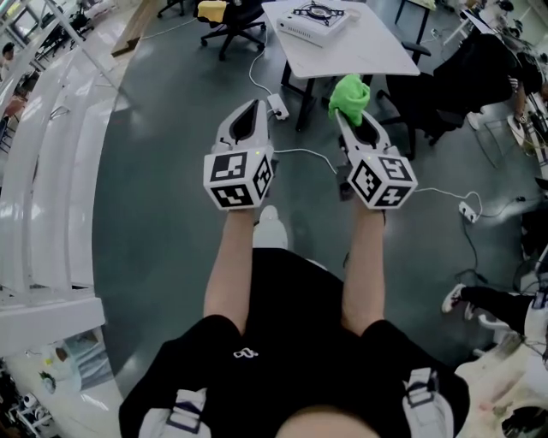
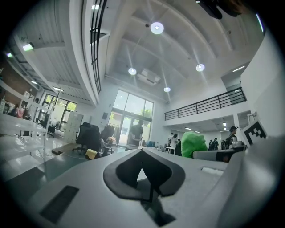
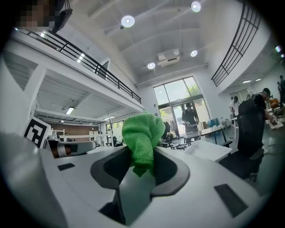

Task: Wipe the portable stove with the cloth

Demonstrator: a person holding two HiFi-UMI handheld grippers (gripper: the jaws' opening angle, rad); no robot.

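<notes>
A white portable stove point(image 1: 313, 20) lies on the white table point(image 1: 370, 53) far ahead. A bunched green cloth point(image 1: 349, 95) sticks out of my right gripper point(image 1: 348, 115), whose jaws are shut on it; the same cloth point(image 3: 142, 136) fills the jaw tips in the right gripper view. My left gripper point(image 1: 257, 107) hangs beside it, jaws shut with nothing between them. In the left gripper view the left gripper point(image 2: 142, 153) points up at the hall and the cloth point(image 2: 194, 143) shows to the right. Both grippers are well short of the table.
Cables and a power strip point(image 1: 277, 106) lie on the grey floor under the table. A black office chair point(image 1: 233, 24) stands at the table's left and another chair point(image 1: 467, 81) at its right. A white curved counter point(image 1: 43, 171) runs along the left.
</notes>
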